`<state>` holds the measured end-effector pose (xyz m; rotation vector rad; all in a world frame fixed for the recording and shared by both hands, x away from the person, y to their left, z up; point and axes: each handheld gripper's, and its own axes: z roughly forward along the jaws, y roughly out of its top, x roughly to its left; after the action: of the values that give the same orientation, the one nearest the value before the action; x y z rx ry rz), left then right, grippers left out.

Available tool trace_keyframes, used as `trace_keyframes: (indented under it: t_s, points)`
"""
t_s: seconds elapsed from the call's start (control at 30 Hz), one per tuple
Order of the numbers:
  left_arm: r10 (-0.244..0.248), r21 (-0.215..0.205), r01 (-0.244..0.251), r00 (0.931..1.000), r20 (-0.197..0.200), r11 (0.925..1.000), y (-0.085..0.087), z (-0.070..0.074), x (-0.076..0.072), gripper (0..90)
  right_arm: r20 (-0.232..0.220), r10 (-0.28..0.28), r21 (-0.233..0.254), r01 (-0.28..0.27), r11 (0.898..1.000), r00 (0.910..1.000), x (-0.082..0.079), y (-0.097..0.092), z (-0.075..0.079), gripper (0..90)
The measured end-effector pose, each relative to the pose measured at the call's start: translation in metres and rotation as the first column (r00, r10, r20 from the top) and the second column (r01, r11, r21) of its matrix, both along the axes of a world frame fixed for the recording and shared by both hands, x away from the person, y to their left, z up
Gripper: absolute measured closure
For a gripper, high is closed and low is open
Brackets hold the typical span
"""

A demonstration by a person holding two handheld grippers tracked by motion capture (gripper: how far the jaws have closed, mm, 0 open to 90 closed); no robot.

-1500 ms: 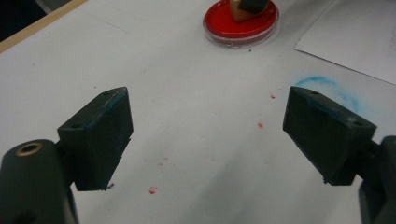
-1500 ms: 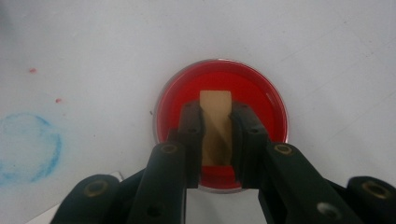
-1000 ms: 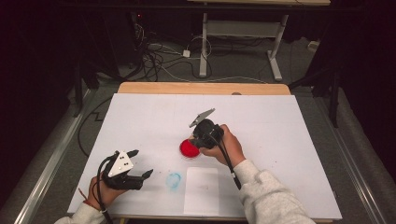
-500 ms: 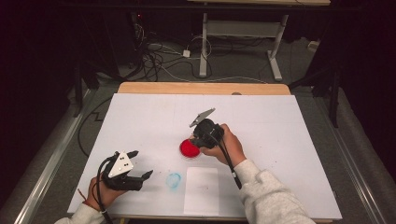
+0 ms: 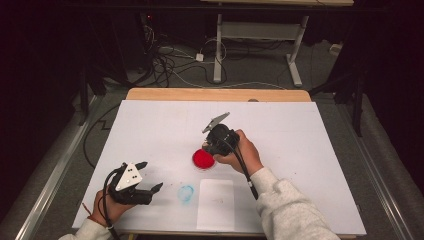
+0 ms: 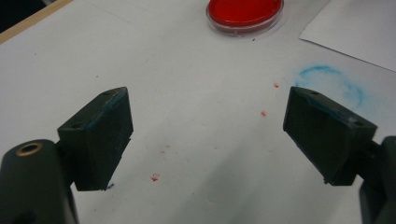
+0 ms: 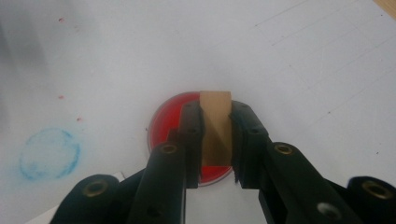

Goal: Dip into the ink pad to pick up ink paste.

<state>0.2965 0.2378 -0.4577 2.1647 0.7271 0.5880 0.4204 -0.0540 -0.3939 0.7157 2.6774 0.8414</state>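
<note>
A round red ink pad [image 5: 202,159] lies near the middle of the white table [image 5: 310,135]. My right gripper [image 5: 210,146] points down over it, shut on a small tan wooden block [image 7: 215,100]. In the right gripper view the block stands upright between the jaws of the right gripper [image 7: 215,122], with the ink pad [image 7: 163,126] directly beneath; I cannot tell whether the block touches it. My left gripper [image 5: 152,175] rests at the near left of the table, open with nothing between its jaws. Past the left gripper [image 6: 205,126], the ink pad [image 6: 245,11] shows farther off.
A blue ring-shaped ink mark [image 5: 185,193] stains the table between the two hands. A white sheet of paper [image 5: 216,204] lies just right of it near the front edge. Small red specks [image 6: 154,177] dot the surface. A wooden strip [image 5: 215,94] borders the far edge.
</note>
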Motion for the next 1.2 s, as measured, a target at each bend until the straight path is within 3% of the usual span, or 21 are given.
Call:
trace_keyframes:
  t_s: [0.13,0.27,0.5,0.93,1.2]
  points:
    - [-0.013,0.016,0.013,0.9997,0.021,0.9998,-0.002,0.001,-0.001,15.2,-0.019,0.015,-0.015,-0.016,1.000,0.9997,0.001,0.007,-0.007,76.3]
    - [-0.013,0.022,0.013,0.9999,0.002,0.9997,-0.002,-0.001,-0.002,15.1,-0.044,0.015,-0.032,-0.017,0.999,0.9989,0.002,0.012,-0.016,76.3]
    - [-0.017,0.017,0.017,0.9998,0.006,0.9997,0.000,0.000,-0.003,15.1,-0.078,0.016,-0.111,-0.025,0.994,0.9968,0.009,0.020,-0.036,76.4]
    - [-0.026,0.028,0.025,0.9997,0.005,0.9993,-0.004,0.000,-0.003,15.1,-0.092,0.008,-0.101,-0.018,0.995,0.9957,0.010,0.018,-0.043,76.6]
    - [-0.034,0.035,0.033,0.9993,0.018,0.9988,-0.005,0.001,-0.002,15.1,-0.066,0.001,-0.113,-0.009,0.994,0.9978,0.006,0.020,-0.044,76.6]
